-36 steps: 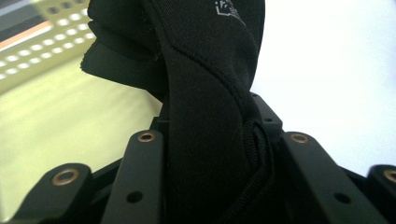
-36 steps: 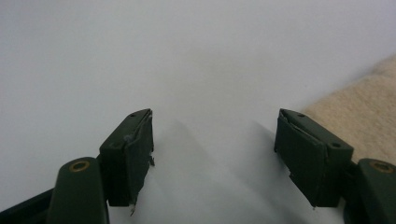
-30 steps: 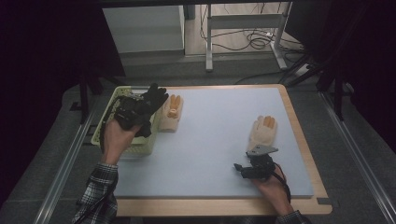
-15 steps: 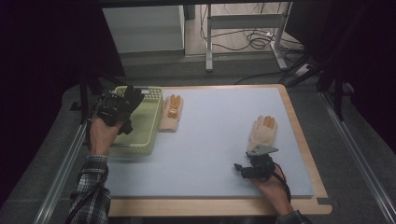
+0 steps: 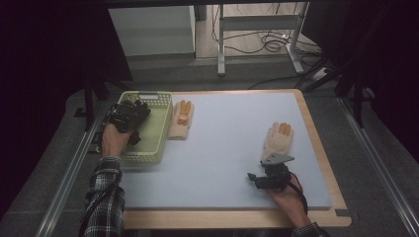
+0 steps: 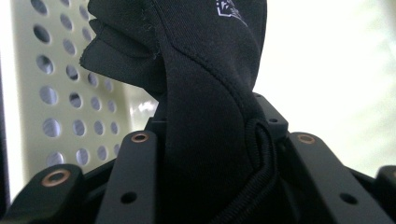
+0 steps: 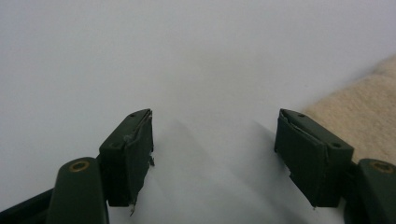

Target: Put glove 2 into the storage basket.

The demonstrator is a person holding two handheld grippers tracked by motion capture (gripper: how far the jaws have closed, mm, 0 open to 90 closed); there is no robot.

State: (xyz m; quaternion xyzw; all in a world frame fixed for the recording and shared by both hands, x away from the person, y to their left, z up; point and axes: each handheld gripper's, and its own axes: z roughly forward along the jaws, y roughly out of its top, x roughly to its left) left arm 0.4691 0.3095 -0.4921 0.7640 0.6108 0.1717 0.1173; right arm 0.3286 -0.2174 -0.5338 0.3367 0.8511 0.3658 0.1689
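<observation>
In the left gripper view, a black glove [image 6: 205, 107] hides our left gripper's [image 5: 129, 114] jaw tips; they clamp it above the green basket [image 5: 157, 132]. Our right gripper [image 7: 212, 158] gapes wide over the blue mat [image 5: 222, 148], a beige glove [image 5: 277, 139] just beyond it.

We found almost nothing to read: the black glove [image 6: 205, 93] clamped between the left gripper's jaws carried a small white printed mark near the top edge of the left gripper view, cut off by the frame and too partial for us to make out as letters or a brand, and we saw no other text, label or number
</observation>
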